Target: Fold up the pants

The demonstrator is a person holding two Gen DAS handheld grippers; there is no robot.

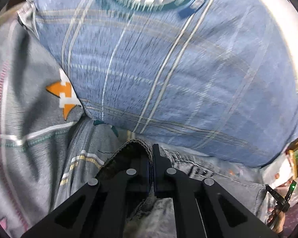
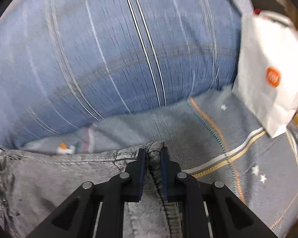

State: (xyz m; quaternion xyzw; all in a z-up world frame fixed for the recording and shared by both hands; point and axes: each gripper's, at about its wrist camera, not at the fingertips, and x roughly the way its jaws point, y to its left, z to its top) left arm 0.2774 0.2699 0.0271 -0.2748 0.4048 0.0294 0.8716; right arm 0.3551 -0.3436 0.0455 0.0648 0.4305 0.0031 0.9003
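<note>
Left hand-held gripper (image 1: 152,158): jaws pressed together on a dark, folded edge of the pants (image 1: 198,170). The cloth bunches to the left of the fingers and little of it sits between the pads. Thin bite; likely the first to slip if the load rises.

Right hand-held gripper (image 2: 152,158): clamped on a thicker ridge of the same grey denim, a seam running down between the pads. Looks the firmer hold of the two.

The pants lie on the bed, their upper edge caught by both grippers, the body of the garment stretched across between them and draping down below. The rest is out of view, so I cannot tell how much hangs free.

Just beyond the held edge: a big blue plaid pillow (image 2: 109,59), near enough that a raised hem could drag against it. Grey patterned bedsheet (image 1: 29,119) underneath.

White paper bag (image 2: 268,79) stands to the right on the bed; a wide swing of the right side could knock it.

Uneven lift between the hands would skew the fold line.
</note>
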